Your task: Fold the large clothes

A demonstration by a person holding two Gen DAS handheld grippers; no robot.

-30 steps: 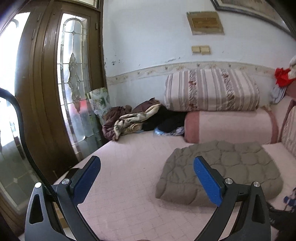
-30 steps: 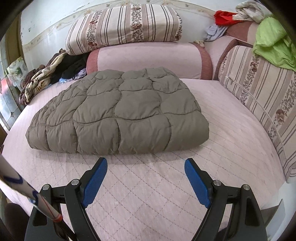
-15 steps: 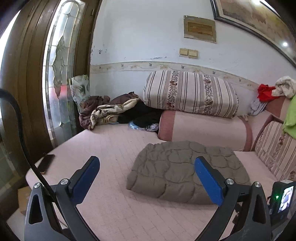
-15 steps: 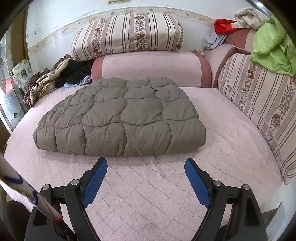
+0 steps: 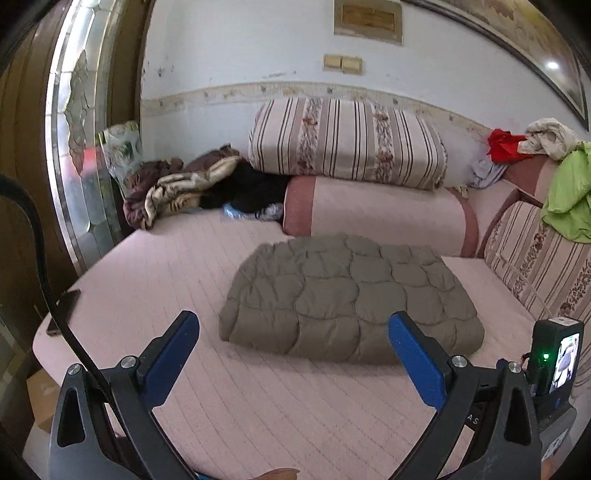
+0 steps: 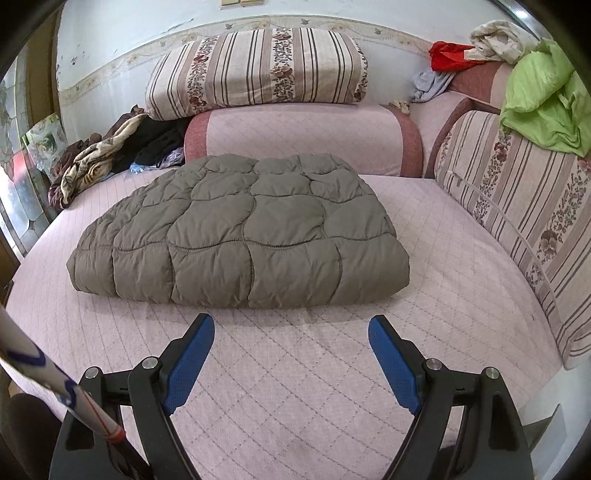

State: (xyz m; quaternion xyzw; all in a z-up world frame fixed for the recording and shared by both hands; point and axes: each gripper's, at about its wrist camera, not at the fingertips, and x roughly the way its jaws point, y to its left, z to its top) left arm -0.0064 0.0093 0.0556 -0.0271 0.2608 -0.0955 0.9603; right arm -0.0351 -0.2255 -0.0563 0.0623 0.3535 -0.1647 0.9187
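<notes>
Left wrist view: left gripper [image 5: 291, 332] spread wide, empty, above the pink bed [image 5: 155, 266]; folded quilted jacket [image 5: 347, 295] lies ahead. Right wrist view: right gripper [image 6: 291, 332] also released, jacket [image 6: 243, 232] just beyond its fingertips, untouched.

Both grippers: black frames, blue-padded jaws, silver screws; black cable [image 5: 33, 236] beside left gripper [image 5: 291, 328].

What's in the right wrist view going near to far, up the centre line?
Right tool, open and empty → bare pink mattress cover → folded grey-brown quilted jacket → pink bolster → striped floral cushion → wall border.
</notes>
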